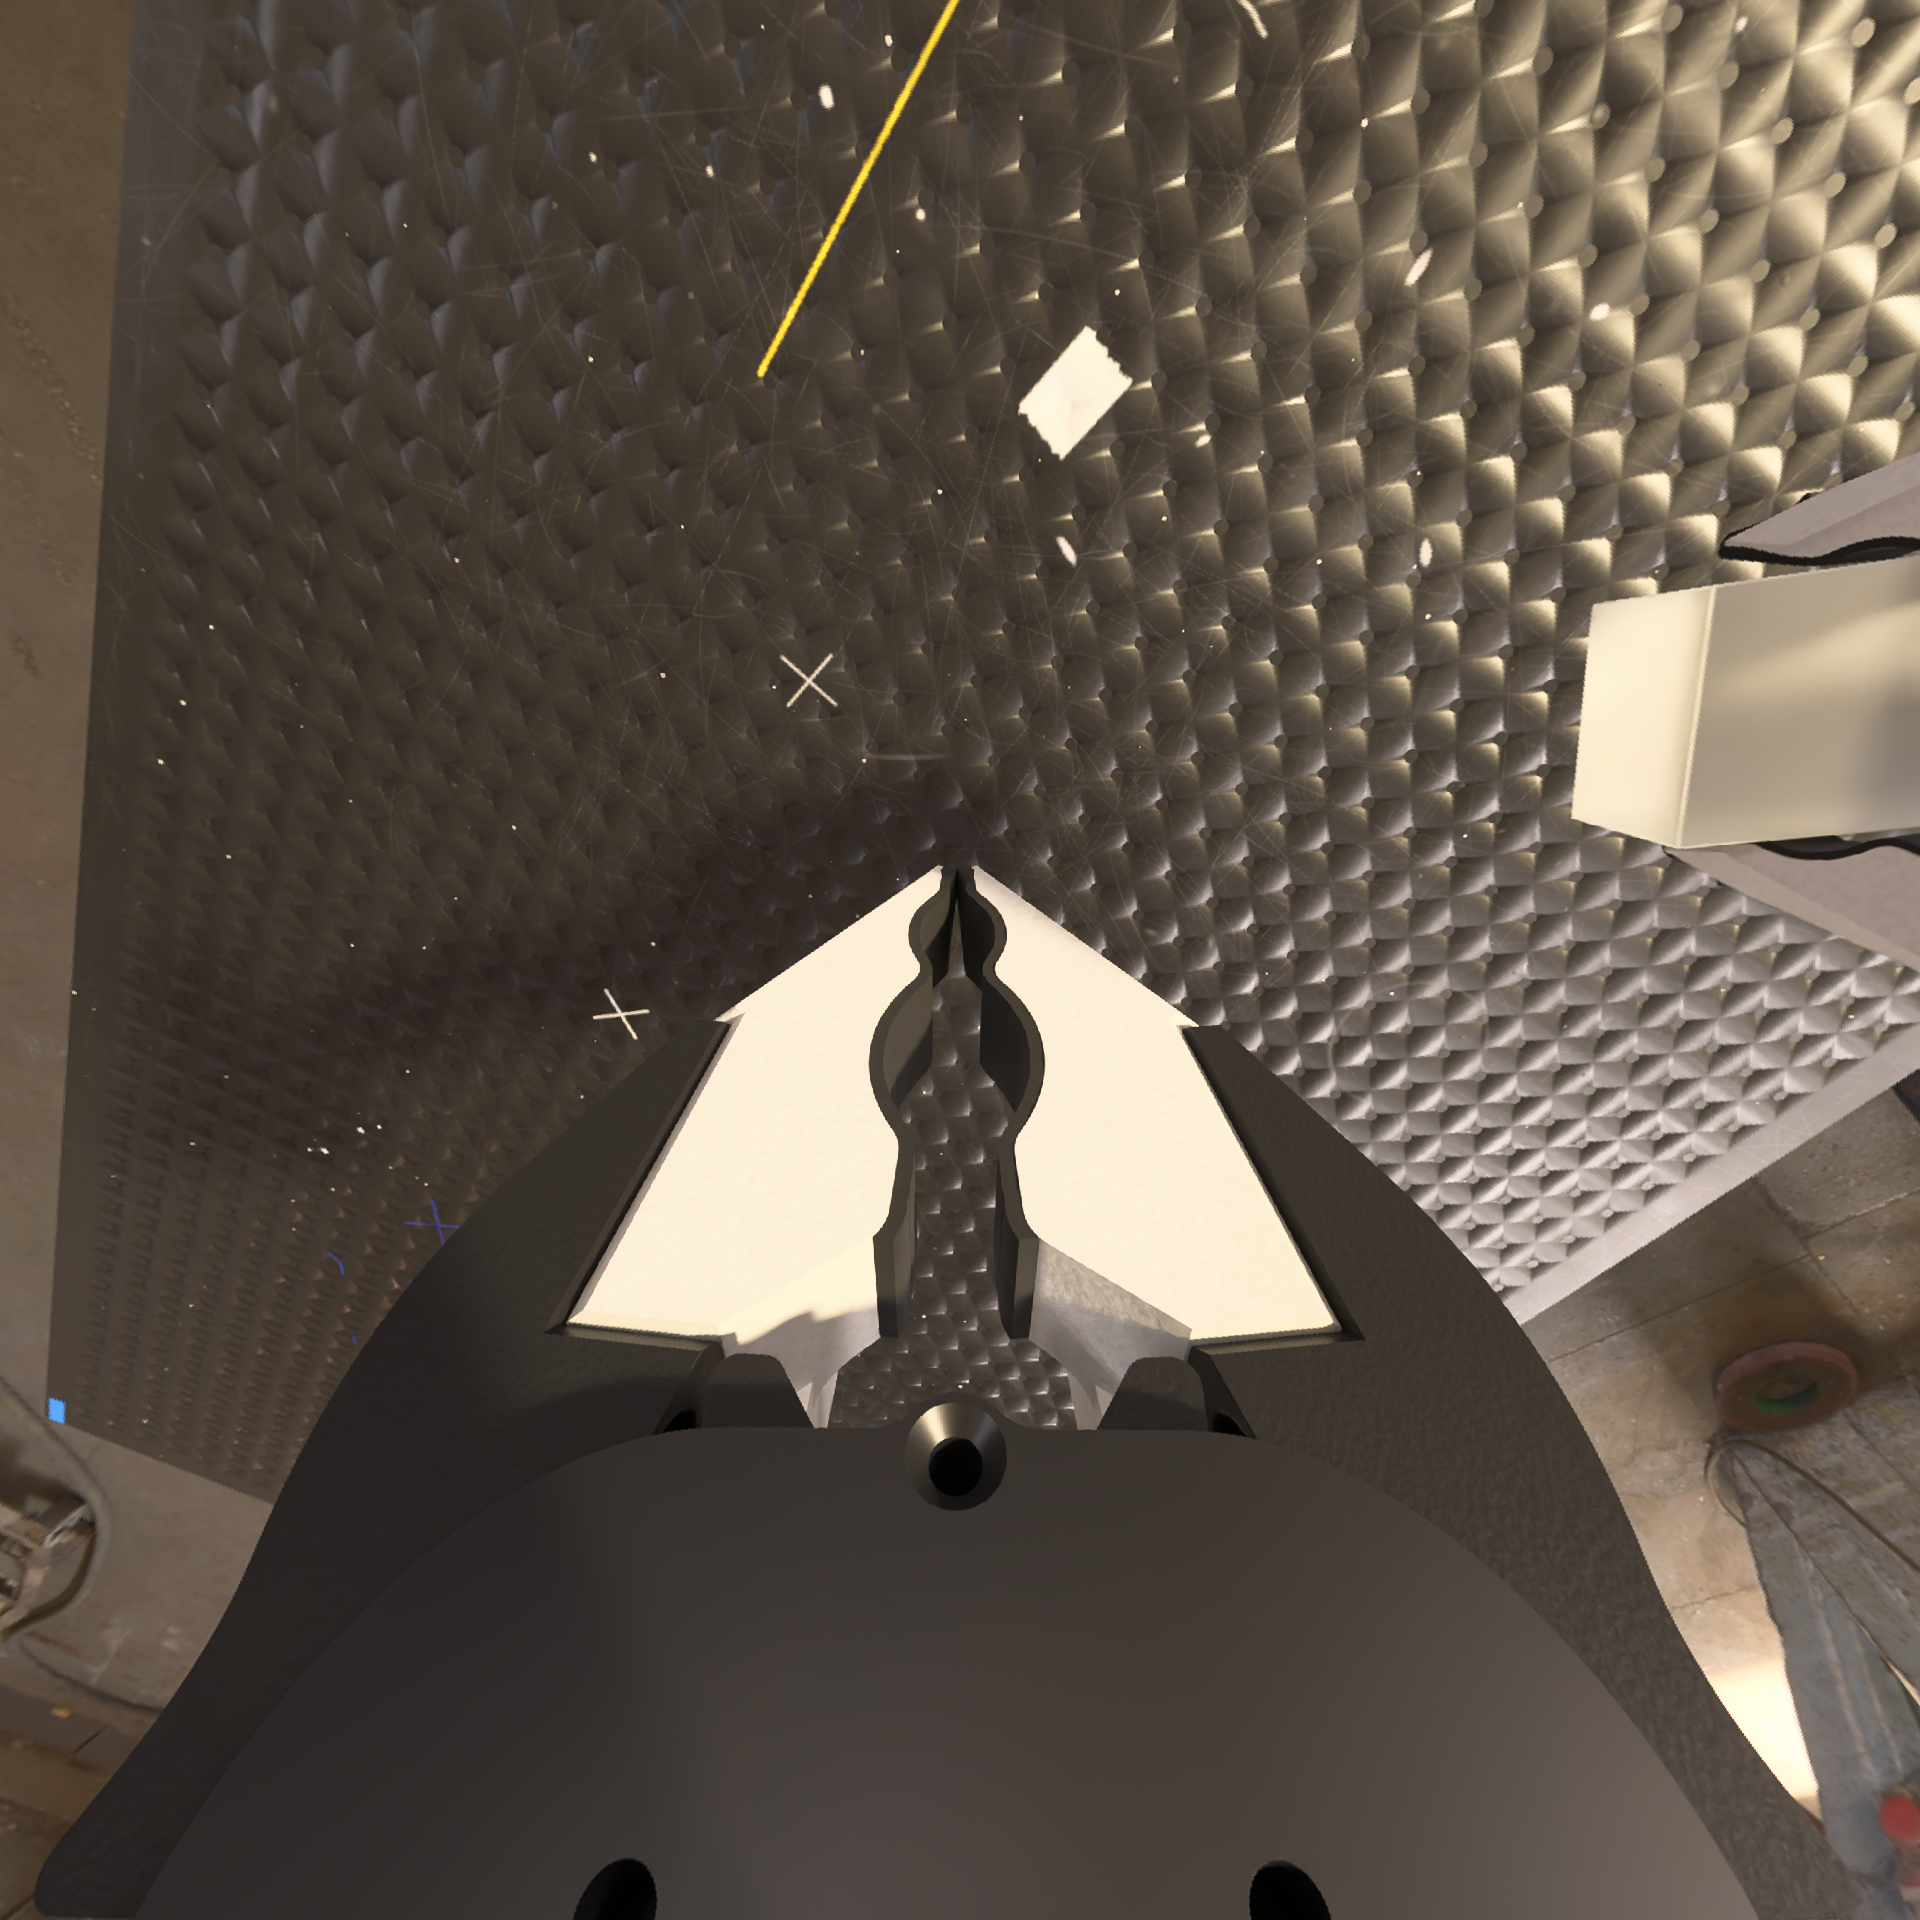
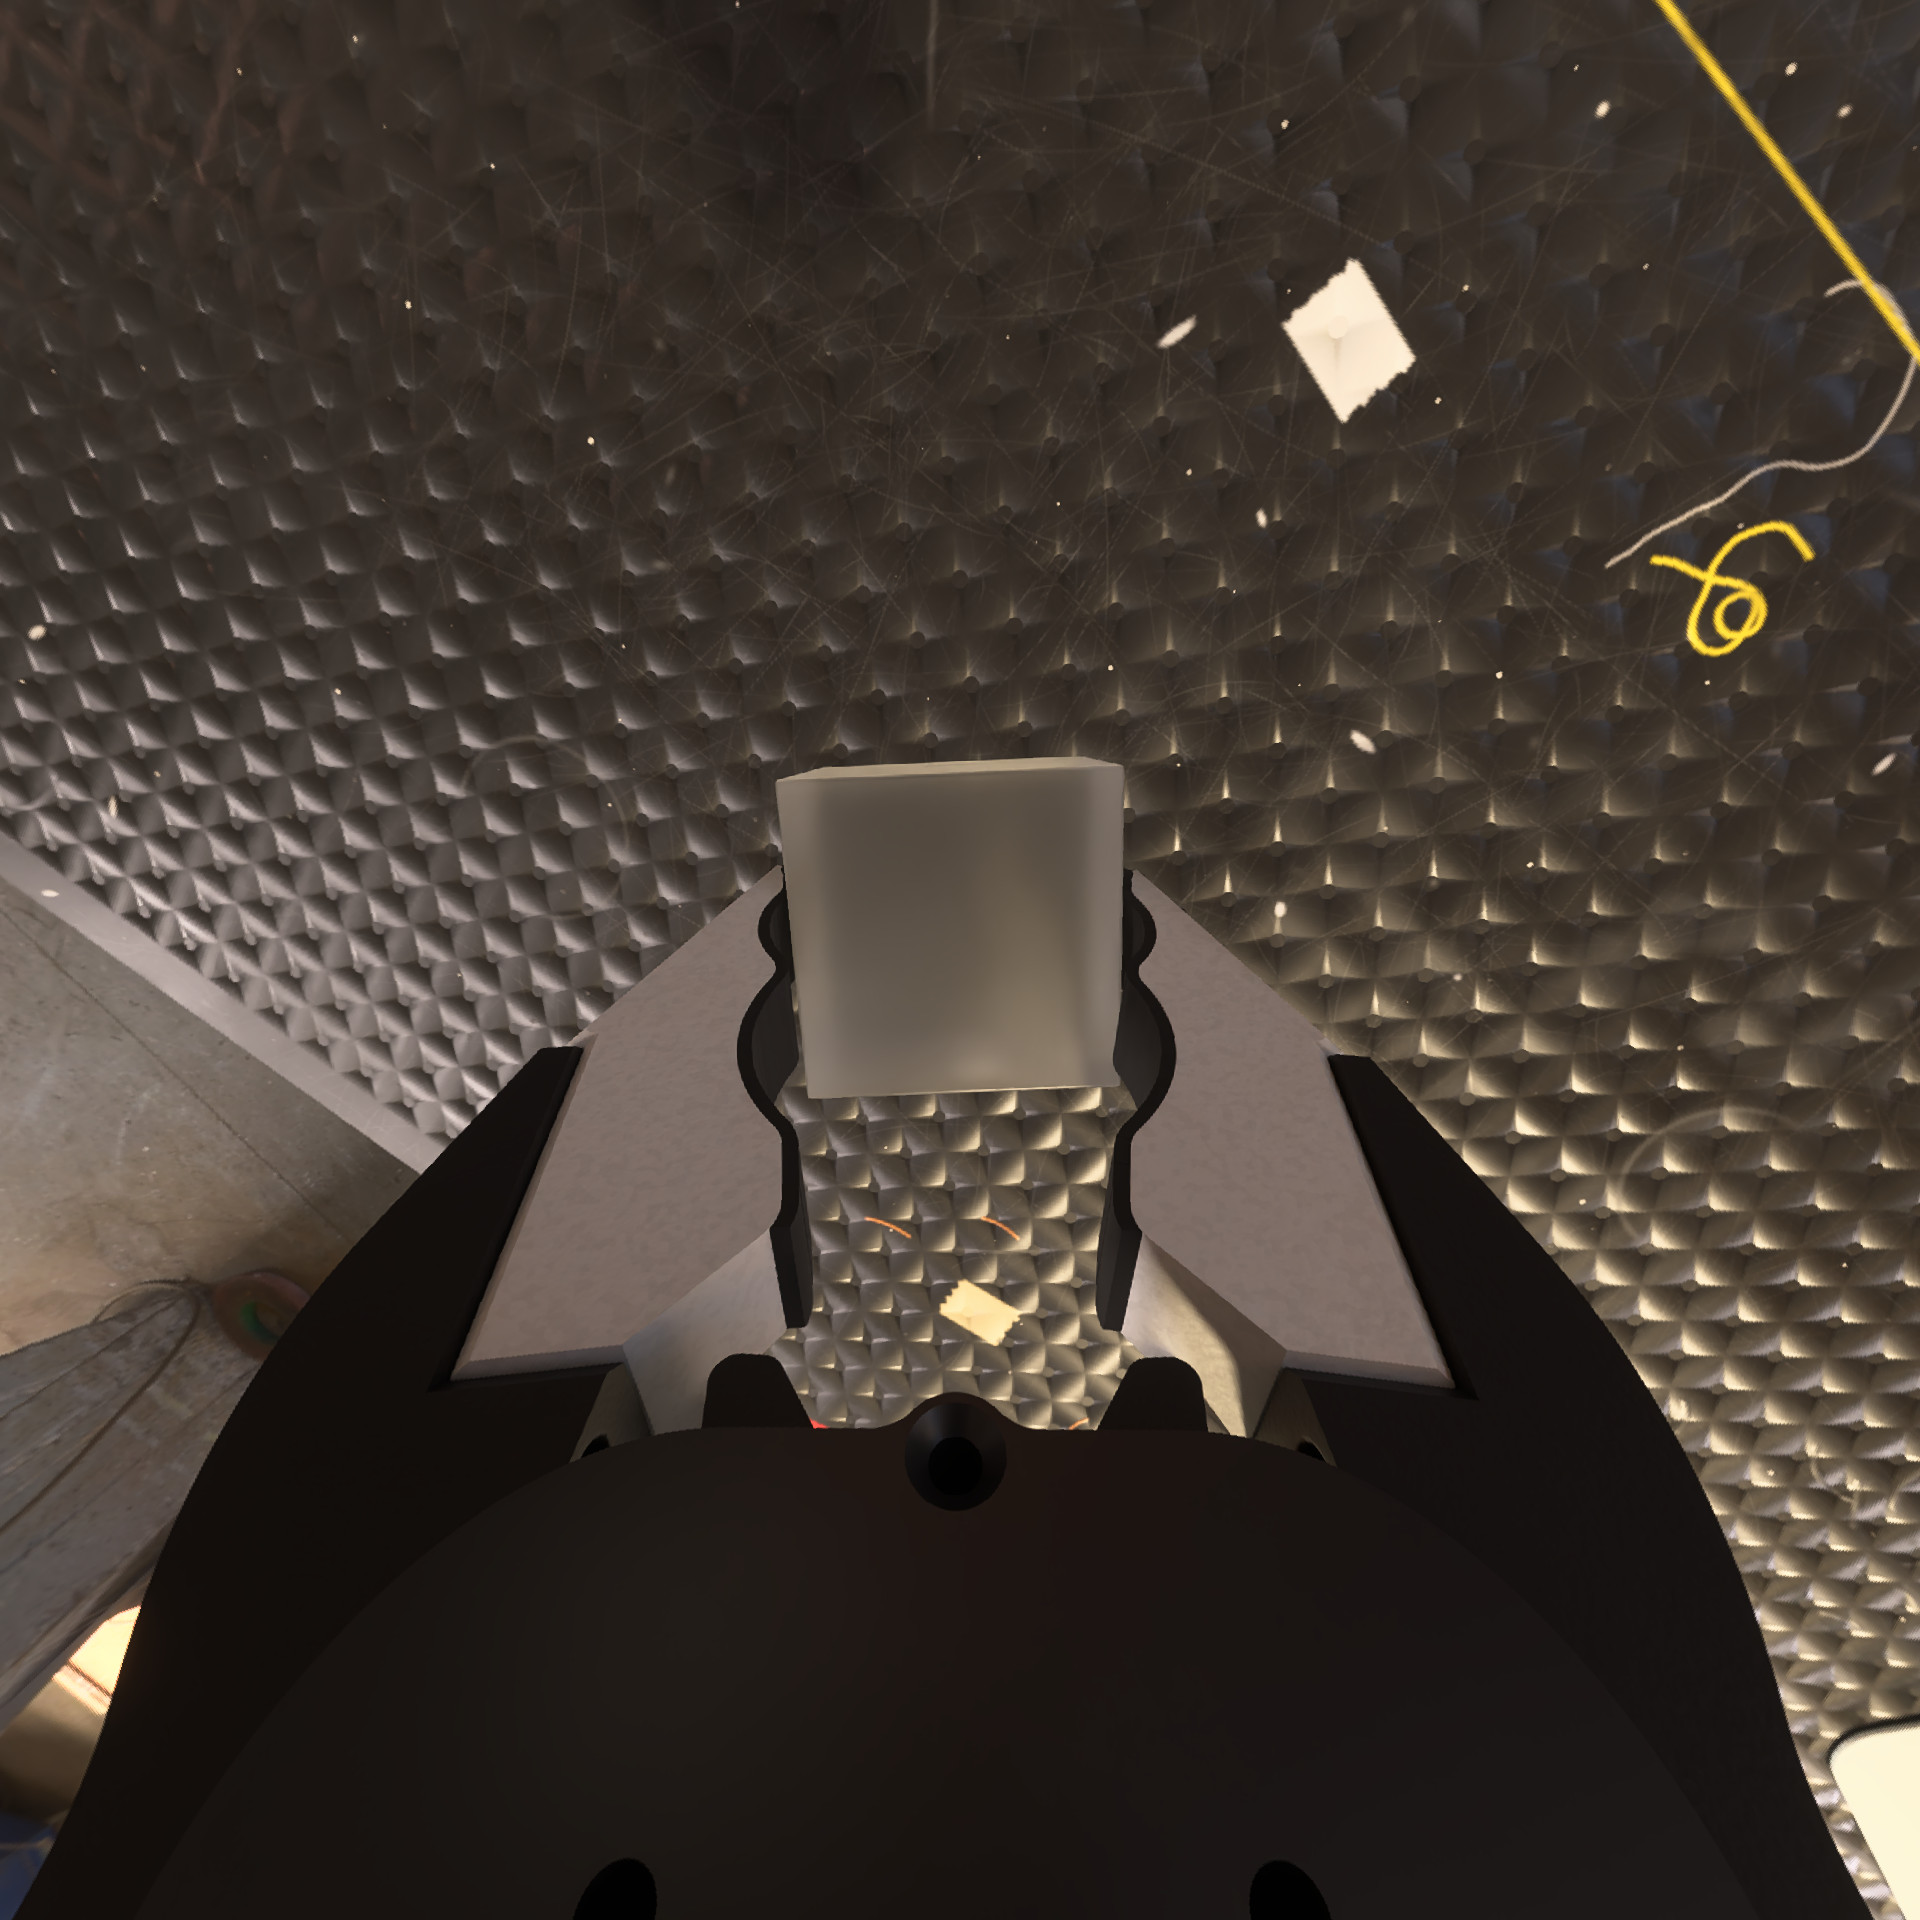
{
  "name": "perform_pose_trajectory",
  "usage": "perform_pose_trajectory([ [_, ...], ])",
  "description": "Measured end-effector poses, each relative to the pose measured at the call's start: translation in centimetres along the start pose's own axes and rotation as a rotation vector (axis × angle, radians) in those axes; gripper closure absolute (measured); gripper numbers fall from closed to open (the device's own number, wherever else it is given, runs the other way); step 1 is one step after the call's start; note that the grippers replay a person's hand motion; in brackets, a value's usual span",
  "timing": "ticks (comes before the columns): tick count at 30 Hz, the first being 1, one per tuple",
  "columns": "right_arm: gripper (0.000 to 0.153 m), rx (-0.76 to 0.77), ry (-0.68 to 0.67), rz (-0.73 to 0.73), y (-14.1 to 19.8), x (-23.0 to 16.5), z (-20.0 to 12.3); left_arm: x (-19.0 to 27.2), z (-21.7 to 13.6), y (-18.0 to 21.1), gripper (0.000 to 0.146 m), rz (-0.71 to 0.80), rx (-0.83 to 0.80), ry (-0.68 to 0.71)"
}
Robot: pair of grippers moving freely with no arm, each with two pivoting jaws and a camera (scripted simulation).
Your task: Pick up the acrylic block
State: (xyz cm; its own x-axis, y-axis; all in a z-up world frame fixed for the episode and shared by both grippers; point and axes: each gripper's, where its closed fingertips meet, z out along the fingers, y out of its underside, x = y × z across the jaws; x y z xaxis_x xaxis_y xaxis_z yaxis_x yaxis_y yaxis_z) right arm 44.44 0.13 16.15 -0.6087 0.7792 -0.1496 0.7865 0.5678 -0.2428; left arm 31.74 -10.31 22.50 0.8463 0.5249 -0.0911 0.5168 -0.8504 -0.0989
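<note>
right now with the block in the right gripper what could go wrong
The right hand-held gripper is shut on the acrylic block only near its fingertips, with part of the block past them, so it might slip or pivot out. The left hand-held gripper sits shut nearby; a sideways swing could bump the block.

Frosted whitish acrylic block (image 2: 951,935); dark swirl-patterned metal table (image 2: 416,520).

no readable text, labels or numbers anywhere; only scribbled marks on the metal tabletop (image 1: 520,520).
</note>
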Motion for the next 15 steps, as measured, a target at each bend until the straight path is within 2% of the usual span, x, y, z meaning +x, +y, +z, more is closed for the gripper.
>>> perform_pose_trajectory([
  [9,0.092,-0.064,0.007,0.037,-1.4,-0.1,0.0,0.0,0.0,0.0,0.146,-0.017,0.022,0.029],
  [15,0.092,-0.046,-0.014,0.057,-1.5,0.2,-0.3,0.0,0.0,0.1,0.146,-0.016,0.041,0.037],
])
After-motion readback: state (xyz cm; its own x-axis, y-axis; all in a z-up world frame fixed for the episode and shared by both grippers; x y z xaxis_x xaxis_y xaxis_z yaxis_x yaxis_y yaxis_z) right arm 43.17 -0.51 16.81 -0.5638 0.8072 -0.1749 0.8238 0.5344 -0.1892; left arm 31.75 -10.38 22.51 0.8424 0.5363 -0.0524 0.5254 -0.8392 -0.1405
